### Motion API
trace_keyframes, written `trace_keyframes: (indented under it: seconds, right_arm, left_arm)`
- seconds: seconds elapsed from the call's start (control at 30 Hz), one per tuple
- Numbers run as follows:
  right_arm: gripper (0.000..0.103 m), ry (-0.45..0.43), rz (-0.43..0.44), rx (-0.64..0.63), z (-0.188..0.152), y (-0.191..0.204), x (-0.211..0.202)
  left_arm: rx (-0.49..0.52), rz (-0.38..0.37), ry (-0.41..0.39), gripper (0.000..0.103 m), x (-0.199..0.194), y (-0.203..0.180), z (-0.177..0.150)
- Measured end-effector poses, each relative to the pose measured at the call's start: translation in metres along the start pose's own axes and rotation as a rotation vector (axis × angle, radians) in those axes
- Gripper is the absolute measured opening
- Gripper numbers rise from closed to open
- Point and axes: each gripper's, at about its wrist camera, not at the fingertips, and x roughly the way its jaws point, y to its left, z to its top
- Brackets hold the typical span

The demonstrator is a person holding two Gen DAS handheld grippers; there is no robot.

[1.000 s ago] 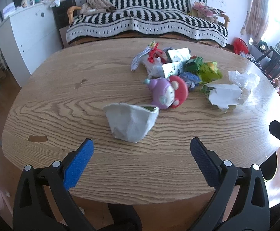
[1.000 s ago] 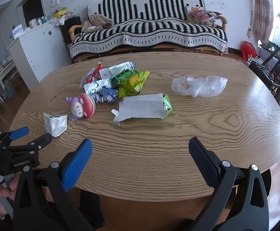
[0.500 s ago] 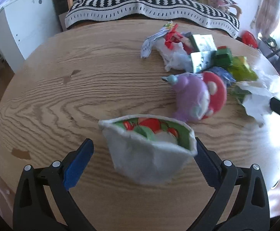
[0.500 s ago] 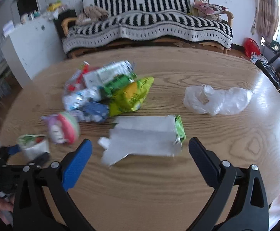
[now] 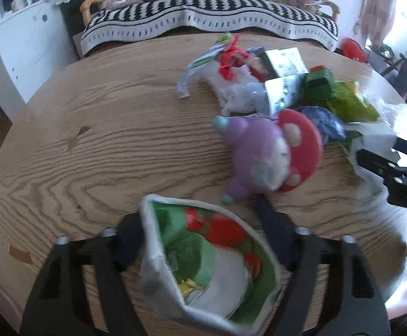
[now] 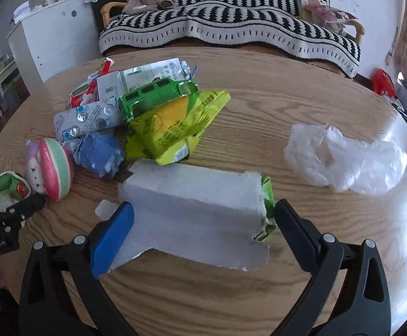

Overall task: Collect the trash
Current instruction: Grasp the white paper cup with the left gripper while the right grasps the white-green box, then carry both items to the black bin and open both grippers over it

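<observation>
A squashed paper cup (image 5: pixel 203 266), white outside and printed green and red inside, sits between the fingers of my left gripper (image 5: pixel 200 215). Its jaws are closing, and the pads touch the cup's two sides. The cup (image 6: pixel 1 193) also shows at the left edge of the right wrist view. A torn white carton (image 6: pixel 198 212) with a green end lies flat on the wooden table (image 6: pixel 259 294). My right gripper (image 6: pixel 203 205) stands open astride it, one finger off each end. More wrappers (image 6: pixel 91 117) are heaped beyond the carton.
A purple plush toy (image 5: pixel 265 156) with a red cap lies just past the cup. In the heap are a green toy car (image 6: pixel 158 92), a yellow-green bag (image 6: pixel 175 123) and a blue crumpled wrapper (image 6: pixel 97 151). A clear plastic bag (image 6: pixel 343 159) lies right. A striped sofa (image 6: pixel 231 25) stands behind the table.
Both grippers came forward and down over the table. The left one reached the cup and its jaws narrowed onto it. The right one came down astride the white carton, still wide.
</observation>
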Motion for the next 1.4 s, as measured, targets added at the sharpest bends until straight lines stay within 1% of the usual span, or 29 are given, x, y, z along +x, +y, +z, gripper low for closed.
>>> trace_keyframes:
  seconds: [0.03, 0.1, 0.17, 0.2, 0.23, 0.27, 0.33, 0.4, 0.5, 0.67, 0.77, 0.87, 0.97, 1.07, 1.13, 1.17, 1.23, 1.33, 1.37, 1.4]
  right_arm:
    - [0.097, -0.002, 0.011, 0.000, 0.000, -0.001, 0.000]
    - [0.081, -0.017, 0.033, 0.001, -0.001, -0.003, -0.005]
    - [0.052, -0.016, 0.025, 0.007, -0.001, -0.007, -0.011]
    - [0.043, -0.015, 0.037, 0.016, -0.002, -0.009, -0.014]
    - [0.030, -0.010, 0.052, 0.024, -0.003, -0.012, -0.018]
    - [0.022, -0.001, 0.075, 0.033, -0.004, -0.015, -0.020]
    - [0.016, 0.009, 0.099, 0.043, -0.007, -0.019, -0.027]
    - [0.012, 0.015, 0.139, 0.039, -0.011, -0.019, -0.033]
    - [0.009, 0.012, 0.165, 0.033, -0.016, -0.017, -0.049]
    - [0.005, -0.024, 0.156, 0.041, -0.030, -0.013, -0.079]
    - [0.005, -0.066, 0.149, 0.054, -0.034, -0.015, -0.102]
    - [0.005, -0.114, 0.140, 0.085, -0.038, -0.023, -0.128]
    - [0.005, -0.161, 0.110, 0.127, -0.047, -0.040, -0.158]
    - [0.005, -0.211, 0.060, 0.182, -0.061, -0.070, -0.192]
    - [0.005, -0.233, 0.020, 0.212, -0.074, -0.090, -0.209]
    - [0.005, -0.250, -0.019, 0.243, -0.084, -0.108, -0.222]
    - [0.005, -0.267, -0.082, 0.291, -0.103, -0.139, -0.242]
    - [0.005, -0.281, -0.175, 0.362, -0.132, -0.181, -0.266]
    - [0.005, -0.282, -0.210, 0.396, -0.146, -0.198, -0.275]
    - [0.005, -0.281, -0.243, 0.429, -0.160, -0.215, -0.283]
  left_arm:
    - [0.002, 0.000, 0.002, 0.067, 0.000, -0.003, 0.000]
    - [0.013, 0.008, 0.004, 0.064, -0.004, -0.006, -0.002]
    - [0.013, 0.004, 0.007, 0.063, -0.007, -0.008, -0.004]
    - [0.012, 0.002, 0.009, 0.063, -0.009, -0.009, -0.005]
    - [0.012, 0.000, 0.010, 0.063, -0.009, -0.008, -0.005]
    - [0.011, -0.003, 0.011, 0.063, -0.011, -0.009, -0.006]
    - [0.006, -0.014, 0.005, 0.062, -0.016, -0.009, -0.007]
    - [0.000, -0.027, -0.003, 0.062, -0.023, -0.011, -0.008]
    - [-0.006, -0.048, -0.018, 0.061, -0.034, -0.012, -0.009]
    - [-0.009, -0.065, -0.039, 0.059, -0.048, -0.017, -0.011]
    - [-0.001, -0.077, -0.052, 0.058, -0.057, -0.020, -0.010]
    - [0.002, -0.099, -0.062, 0.058, -0.066, -0.025, -0.008]
    - [0.025, -0.116, -0.089, 0.058, -0.078, -0.041, -0.006]
    - [0.049, -0.160, -0.116, 0.058, -0.090, -0.068, -0.001]
    - [0.081, -0.205, -0.134, 0.058, -0.098, -0.096, 0.002]
    - [0.101, -0.226, -0.143, 0.058, -0.102, -0.110, 0.003]
    - [0.149, -0.278, -0.163, 0.058, -0.108, -0.150, 0.002]
    - [0.234, -0.386, -0.169, 0.058, -0.115, -0.218, -0.006]
    - [0.257, -0.412, -0.170, 0.058, -0.117, -0.235, -0.009]
    - [0.294, -0.455, -0.172, 0.058, -0.121, -0.262, -0.015]
